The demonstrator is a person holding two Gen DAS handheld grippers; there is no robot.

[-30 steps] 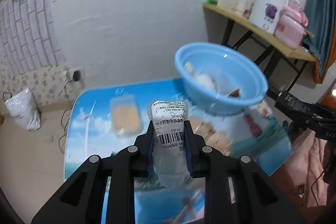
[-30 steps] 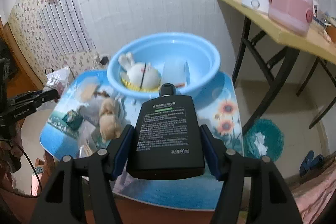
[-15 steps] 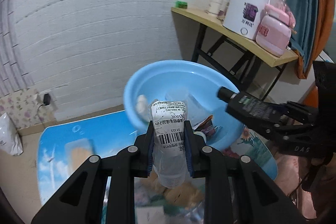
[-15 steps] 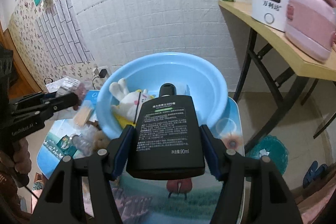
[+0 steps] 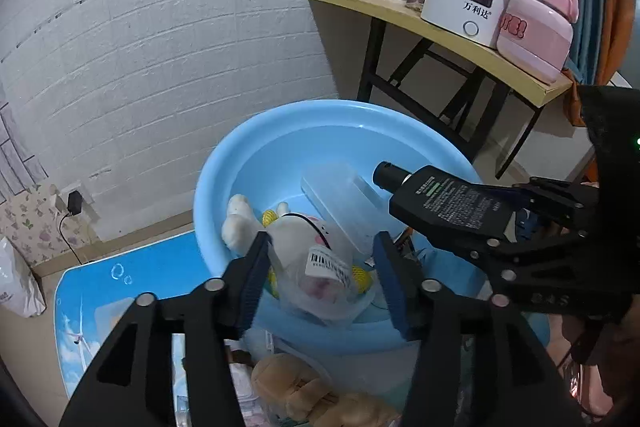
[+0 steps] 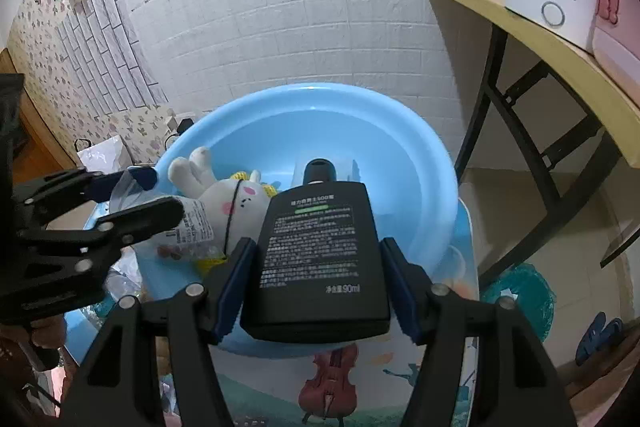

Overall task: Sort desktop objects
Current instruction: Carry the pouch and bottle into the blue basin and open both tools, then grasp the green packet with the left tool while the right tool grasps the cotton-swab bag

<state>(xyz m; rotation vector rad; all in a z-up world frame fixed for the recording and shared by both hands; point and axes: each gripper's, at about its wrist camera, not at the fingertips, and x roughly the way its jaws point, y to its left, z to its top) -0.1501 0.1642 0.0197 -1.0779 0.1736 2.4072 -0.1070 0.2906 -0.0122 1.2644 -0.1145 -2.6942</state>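
Two grippers: you have both poised over the blue basin (image 5: pixel 248 163), which sits on the picture-printed bench (image 5: pixel 120 271) and serves as the collecting bin.
Left gripper (image 5: pixel 320 279): your fingers are spread wide, gripping nothing; the clear packet (image 5: pixel 328 283) with the barcode label lies loose between them, not touched by either pad.
Clear packet: it rests inside the basin, at the near rim, lying partly on the white plush rabbit (image 5: pixel 280 227); judging by the open fingers directly over it, you have released it here on purpose.
Right gripper (image 6: pixel 316 283): your fingers are clenched on the black bottle (image 6: pixel 320 247), pads pressing its two narrow sides, cap pointing ahead over the basin's bowl.
Black bottle: held in the air above the basin's near edge, not touching it; this looks like the approach for dropping it in beside the rabbit.
Basin contents: the rabbit and a translucent box (image 5: pixel 340 195) lie inside, the box toward the middle.
Left to sort: a brown plush toy (image 5: pixel 304 387) lies on the bench just outside the basin's near wall.
Caution: the two grippers are near each other over the basin, so mind a clash as you withdraw the left.
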